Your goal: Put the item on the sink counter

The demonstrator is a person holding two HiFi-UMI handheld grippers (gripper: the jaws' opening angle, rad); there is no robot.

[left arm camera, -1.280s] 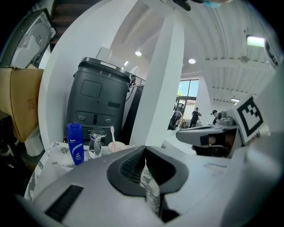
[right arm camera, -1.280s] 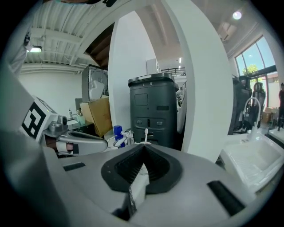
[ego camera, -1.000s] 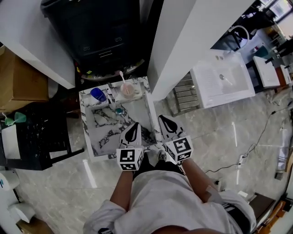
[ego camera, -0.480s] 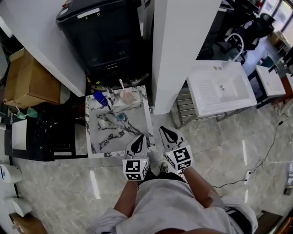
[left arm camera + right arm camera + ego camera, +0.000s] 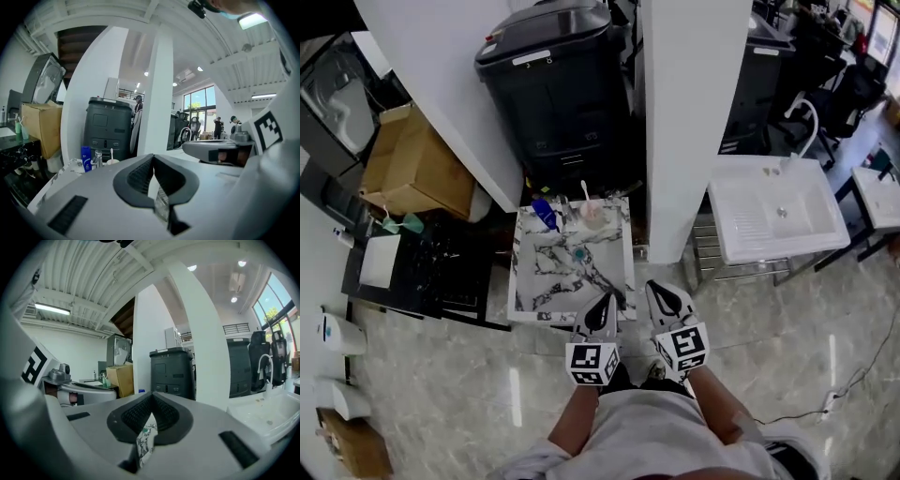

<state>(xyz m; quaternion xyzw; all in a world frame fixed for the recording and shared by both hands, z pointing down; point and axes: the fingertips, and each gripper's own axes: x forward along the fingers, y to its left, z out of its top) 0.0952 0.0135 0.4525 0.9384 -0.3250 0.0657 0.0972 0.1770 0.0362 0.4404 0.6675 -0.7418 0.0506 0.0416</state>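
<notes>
Ahead of you in the head view, the marble sink surface point(image 5: 536, 281) carries a blue bottle point(image 5: 546, 214) and a toothbrush cup point(image 5: 590, 213) at its far end. They are the likely items, standing straight beyond your left tool point(image 5: 607, 302), which is nearer. Your right tool point(image 5: 657, 288) hangs off the surface's right edge. Left gripper view: jaws pressed together, empty. Right gripper view: likewise closed on nothing.

pillar point(image 5: 694, 122) beside sink counter point(image 5: 546, 281), bin point(image 5: 553, 89) behind

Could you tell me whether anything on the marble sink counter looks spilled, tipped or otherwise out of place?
Nothing stands out. The blue bottle and the toothbrush cup stand upright at the back of the marble sink counter, and no spill shows on it.
</notes>
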